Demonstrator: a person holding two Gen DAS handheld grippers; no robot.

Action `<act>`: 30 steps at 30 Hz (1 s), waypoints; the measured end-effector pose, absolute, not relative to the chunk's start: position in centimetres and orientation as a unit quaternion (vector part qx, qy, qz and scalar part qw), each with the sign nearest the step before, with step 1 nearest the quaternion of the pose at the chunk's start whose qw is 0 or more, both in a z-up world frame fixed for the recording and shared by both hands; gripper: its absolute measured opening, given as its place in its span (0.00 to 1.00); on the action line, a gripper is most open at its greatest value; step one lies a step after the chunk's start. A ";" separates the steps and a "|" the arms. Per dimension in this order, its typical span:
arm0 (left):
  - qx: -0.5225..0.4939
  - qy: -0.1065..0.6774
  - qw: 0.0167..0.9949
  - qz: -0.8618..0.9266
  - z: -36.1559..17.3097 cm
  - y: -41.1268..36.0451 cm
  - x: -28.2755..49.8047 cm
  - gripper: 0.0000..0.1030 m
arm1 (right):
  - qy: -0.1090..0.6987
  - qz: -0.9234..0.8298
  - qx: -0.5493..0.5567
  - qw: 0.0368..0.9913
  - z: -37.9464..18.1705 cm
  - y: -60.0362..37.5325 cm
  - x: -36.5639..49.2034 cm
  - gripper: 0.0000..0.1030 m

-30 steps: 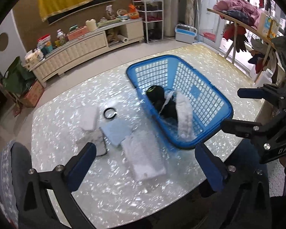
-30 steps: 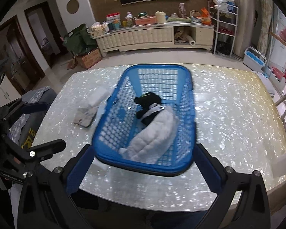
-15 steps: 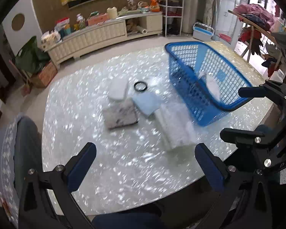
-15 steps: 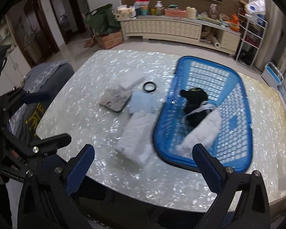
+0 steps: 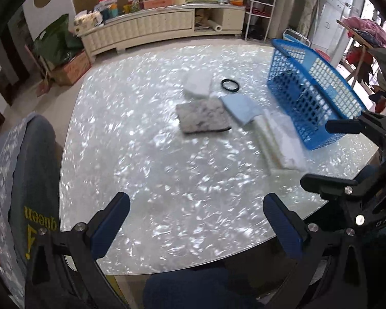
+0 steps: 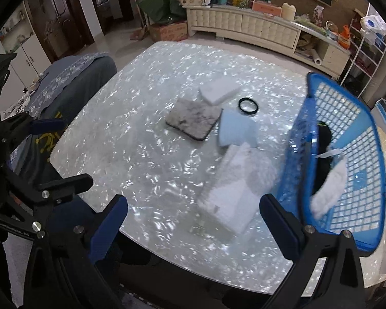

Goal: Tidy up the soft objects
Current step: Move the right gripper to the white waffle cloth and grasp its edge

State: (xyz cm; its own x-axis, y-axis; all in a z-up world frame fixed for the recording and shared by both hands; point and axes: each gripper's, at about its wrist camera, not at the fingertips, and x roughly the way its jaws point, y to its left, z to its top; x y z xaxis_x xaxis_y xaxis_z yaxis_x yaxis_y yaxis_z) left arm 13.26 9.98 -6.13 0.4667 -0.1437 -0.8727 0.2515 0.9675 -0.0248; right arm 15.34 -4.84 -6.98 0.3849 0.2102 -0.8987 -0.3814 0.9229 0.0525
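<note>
On the pearly table (image 5: 167, 180) (image 6: 151, 154) lie a folded white fluffy cloth (image 5: 280, 141) (image 6: 239, 188), a light blue cloth (image 5: 240, 106) (image 6: 235, 130), a grey mottled cloth (image 5: 204, 117) (image 6: 193, 118), a white folded cloth (image 5: 198, 85) (image 6: 220, 91) and a black ring (image 5: 230, 85) (image 6: 248, 106). The blue basket (image 5: 314, 95) (image 6: 347, 159) at the right holds a black item (image 6: 321, 159) and a white fluffy item (image 6: 329, 193). My left gripper (image 5: 196, 226) and right gripper (image 6: 193, 226) are open and empty, above the near table edge.
A grey-covered chair (image 5: 18, 170) (image 6: 72, 82) stands left of the table. A low cream cabinet (image 5: 151, 25) (image 6: 244, 25) with clutter runs along the far wall. A clothes rack (image 5: 362, 38) stands at the right.
Both views have swung left, away from the basket toward the cloths on the table. Both grippers stay open and empty.
</note>
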 end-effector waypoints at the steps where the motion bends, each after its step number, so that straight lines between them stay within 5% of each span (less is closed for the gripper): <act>1: 0.050 0.506 0.854 -0.113 -6.4 10.4 13.4 1.00 | 0.528 0.181 -0.081 0.826 -7.2 -4.5 15.4 1.00; 19: 0.033 0.543 0.830 -0.120 -12.1 10.6 17.9 1.00 | 0.602 0.143 -0.053 0.784 -14.0 -4.5 19.5 0.99; 23: 0.027 0.547 0.827 -0.125 -12.9 10.5 18.8 1.00 | 0.614 0.137 -0.056 0.775 -15.5 -4.5 20.4 0.86; 30: 0.017 0.554 0.822 -0.132 -14.7 10.5 20.2 1.00 | 0.623 0.120 -0.072 0.769 -17.3 -4.4 21.4 0.80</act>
State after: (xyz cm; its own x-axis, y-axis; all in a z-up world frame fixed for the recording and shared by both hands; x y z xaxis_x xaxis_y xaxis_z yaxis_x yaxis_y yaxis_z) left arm 20.20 10.45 -14.70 0.3509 -0.1984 -0.9152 0.2354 0.9646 -0.1189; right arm 21.39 -4.35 -17.35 0.1936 0.0950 -0.9765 -0.2756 0.9605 0.0388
